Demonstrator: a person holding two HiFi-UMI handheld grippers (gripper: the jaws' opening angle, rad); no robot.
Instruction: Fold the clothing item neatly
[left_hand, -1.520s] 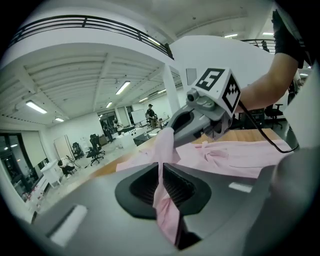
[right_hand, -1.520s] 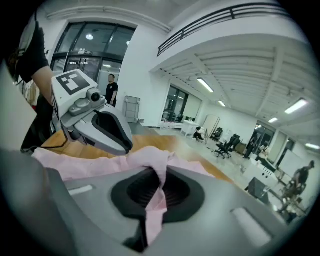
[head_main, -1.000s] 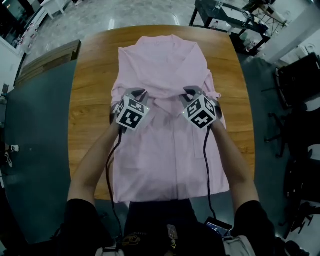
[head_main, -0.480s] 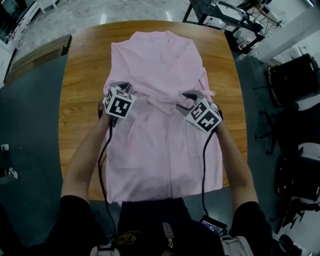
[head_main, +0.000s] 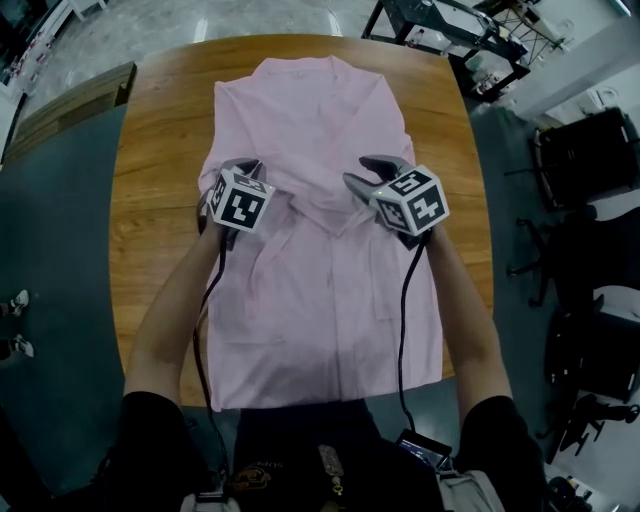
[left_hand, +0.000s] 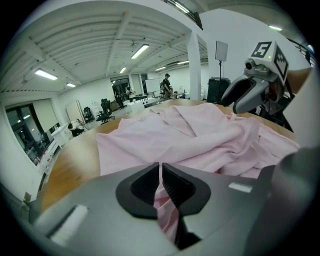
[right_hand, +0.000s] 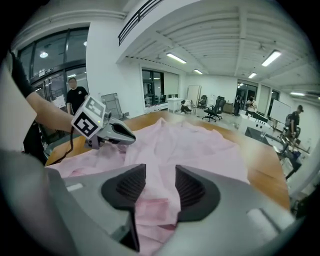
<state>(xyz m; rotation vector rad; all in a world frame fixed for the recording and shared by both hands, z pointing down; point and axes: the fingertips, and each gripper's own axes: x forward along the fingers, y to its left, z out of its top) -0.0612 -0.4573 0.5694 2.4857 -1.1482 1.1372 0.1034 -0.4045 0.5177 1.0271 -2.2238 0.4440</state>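
Shirt (head_main: 325, 300) spread mid-surface (head_main: 160, 260), hem at near edge. Left claw (left_hand: 160, 172) clenched on fabric at waist. Right claw (right_hand: 160, 186) jaws just opened, cloth between, unpinched. Step looks like regrip mid-fold. Next: right claw needs matching pinch.

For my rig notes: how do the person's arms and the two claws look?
Left claw and right claw: grey shells, black ribbed pads, each with a cube of black-and-white square markers. A black cable runs from each along the arm. Short black sleeves.
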